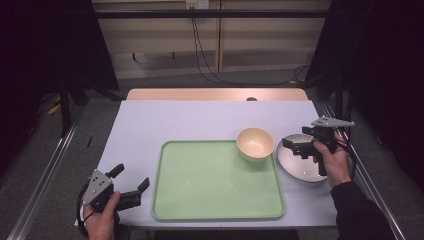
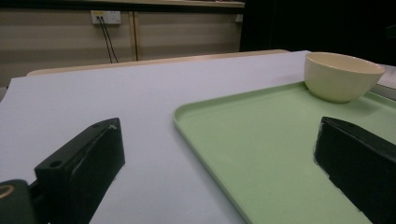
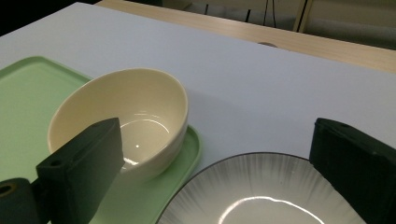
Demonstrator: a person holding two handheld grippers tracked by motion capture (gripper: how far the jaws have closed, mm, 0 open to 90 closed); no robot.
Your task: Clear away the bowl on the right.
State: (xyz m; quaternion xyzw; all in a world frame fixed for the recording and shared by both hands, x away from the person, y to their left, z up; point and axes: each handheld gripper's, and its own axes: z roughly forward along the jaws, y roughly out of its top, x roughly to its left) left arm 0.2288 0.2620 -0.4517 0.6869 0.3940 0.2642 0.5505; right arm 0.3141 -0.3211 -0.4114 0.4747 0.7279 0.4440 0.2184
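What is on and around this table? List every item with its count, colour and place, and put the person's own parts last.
tray: one, light green, centre of the table toward the near edge.
bowl: one, cream, empty, on the tray's far right corner.
plate: one, grey-white with a dark rim, on the table just right of the tray.
table: one, pale lilac-grey top with a wooden strip along the far edge.
cables: several, black, hanging from a wall socket down to the floor behind the table.
left hand-held gripper: one, black with a grey plate, jaws open, near left corner beside the tray.
right hand-held gripper: one, black with a grey plate, jaws open, over the plate.
hands: two, one on each gripper; dark sleeve on the right arm.
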